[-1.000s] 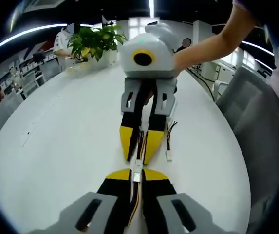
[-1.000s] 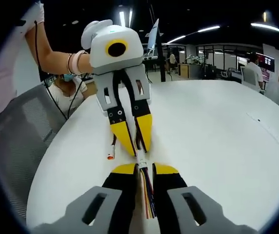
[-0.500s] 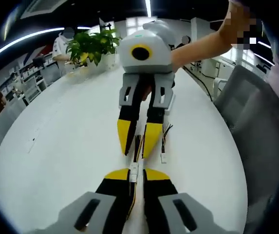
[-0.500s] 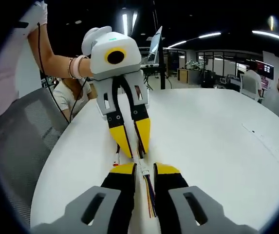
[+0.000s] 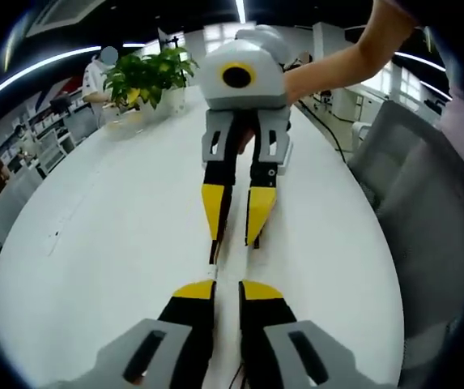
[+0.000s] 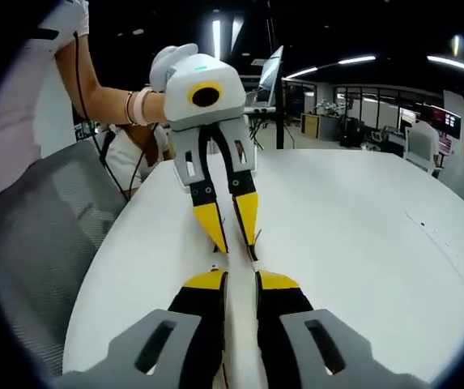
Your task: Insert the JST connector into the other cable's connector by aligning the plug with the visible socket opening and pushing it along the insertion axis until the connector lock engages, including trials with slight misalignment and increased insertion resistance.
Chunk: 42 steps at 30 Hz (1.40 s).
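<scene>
My left gripper (image 5: 227, 289) is open at the bottom of the left gripper view, with bare white table (image 5: 110, 227) showing between its yellow tips. Facing it from above, my right gripper (image 5: 235, 237) is also open, its tips apart. In the right gripper view my right gripper (image 6: 240, 279) stands open at the bottom, and the left gripper (image 6: 233, 240) faces it, tips spread. No connector sits between any of the tips. A thin reddish wire (image 5: 236, 374) peeks out low between my left jaws. A dark strand (image 5: 213, 253) hangs by one right fingertip.
A potted plant (image 5: 152, 74) stands at the far end of the round table (image 6: 361, 235). Grey chairs (image 5: 426, 203) (image 6: 29, 243) flank the table edge. A person's arms (image 5: 337, 65) (image 6: 110, 97) hold the grippers. People sit in the background.
Both grippers have opened and drawn apart. The mated white connectors and coloured wires held between the tips are gone from sight, as is the loose cable beside the right gripper.
</scene>
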Available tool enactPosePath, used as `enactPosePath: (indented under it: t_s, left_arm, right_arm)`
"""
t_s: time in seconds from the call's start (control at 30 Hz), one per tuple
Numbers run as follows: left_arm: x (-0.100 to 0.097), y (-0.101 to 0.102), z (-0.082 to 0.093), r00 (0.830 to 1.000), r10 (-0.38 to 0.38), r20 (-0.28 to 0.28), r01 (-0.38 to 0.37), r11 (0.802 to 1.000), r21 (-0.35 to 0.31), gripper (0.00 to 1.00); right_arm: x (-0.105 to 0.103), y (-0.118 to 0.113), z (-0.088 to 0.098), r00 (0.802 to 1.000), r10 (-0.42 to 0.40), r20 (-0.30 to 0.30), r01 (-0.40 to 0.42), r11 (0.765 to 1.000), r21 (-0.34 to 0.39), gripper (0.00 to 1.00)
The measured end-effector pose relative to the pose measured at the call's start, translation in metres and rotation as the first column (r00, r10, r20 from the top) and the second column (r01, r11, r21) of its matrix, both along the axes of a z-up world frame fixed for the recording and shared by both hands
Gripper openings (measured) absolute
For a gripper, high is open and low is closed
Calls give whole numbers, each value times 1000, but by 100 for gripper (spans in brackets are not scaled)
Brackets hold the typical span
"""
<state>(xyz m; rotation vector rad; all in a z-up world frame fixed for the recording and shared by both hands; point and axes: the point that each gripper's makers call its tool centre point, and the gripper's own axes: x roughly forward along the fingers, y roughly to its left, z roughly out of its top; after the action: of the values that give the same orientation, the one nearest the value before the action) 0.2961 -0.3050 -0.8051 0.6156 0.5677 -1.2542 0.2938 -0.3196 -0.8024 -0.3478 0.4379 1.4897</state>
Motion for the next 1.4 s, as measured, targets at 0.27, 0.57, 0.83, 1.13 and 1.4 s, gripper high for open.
enactPosePath:
  t_s: [0.27, 0.57, 0.83, 1.13, 1.4]
  left_arm:
    - [-6, 0, 3, 1000, -1, 6, 1, 1000, 6, 4]
    - [-13, 4, -8, 1000, -5, -13, 5, 1000, 29, 5]
    - [-21, 5, -11, 1000, -2, -13, 3, 999, 39, 5]
    - [-27, 10, -22, 1000, 8, -16, -7, 998, 61, 6]
    - [-28, 13, -24, 1000, 14, 11, -15, 997, 78, 5]
  right_arm:
    - [-11, -5, 3, 1000, 11, 1, -11, 1000, -11, 10]
    - [-19, -8, 4, 999, 28, 16, -28, 999, -16, 10]
    - [-25, -14, 0, 999, 37, 18, -37, 999, -37, 9]
    - [-27, -22, -14, 998, 31, 54, -26, 996, -85, 9]
    - [-28, -24, -20, 998, 27, 57, -21, 994, -111, 9]
